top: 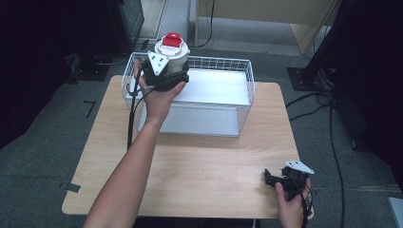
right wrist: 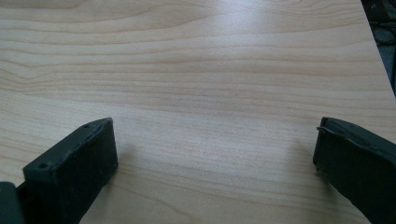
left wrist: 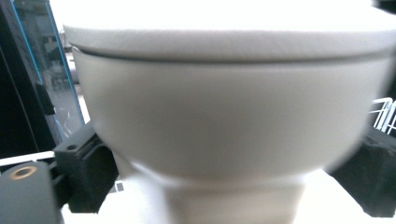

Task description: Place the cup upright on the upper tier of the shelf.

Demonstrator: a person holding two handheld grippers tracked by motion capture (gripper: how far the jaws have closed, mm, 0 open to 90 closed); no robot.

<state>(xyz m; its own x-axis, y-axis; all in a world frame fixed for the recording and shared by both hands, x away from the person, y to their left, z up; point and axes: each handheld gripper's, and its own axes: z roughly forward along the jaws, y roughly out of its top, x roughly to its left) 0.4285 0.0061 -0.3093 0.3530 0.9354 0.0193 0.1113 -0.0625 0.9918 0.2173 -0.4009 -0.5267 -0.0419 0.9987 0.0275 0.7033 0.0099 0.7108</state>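
Left claw [top: 167, 76] is clamped on the pot [top: 172, 56], a white round container with a red cap, jaws on either side of its body below the lid seam; in the left gripper view the pot [left wrist: 224, 121] sits right up against the camera with a black jaw on each flank. Pot is held up at the back-left corner of the wire basket [top: 237, 64], above the rim; whether its base touches the wire I can't tell. Right of the claw the basket is open across its whole width, white liner bare down to the far wall; left of it the basket's left rim is just beside the hand. Toward the person, the basket's near wall stands close to the wrist, then open counter [top: 204, 175]. Right claw [top: 270, 180] rests low at the counter's near-right corner, well apart from the basket, jaws spread wide with nothing between them; the right gripper view shows bare wood [right wrist: 210, 93] ahead and the counter's right edge just past the jaw on the right side.
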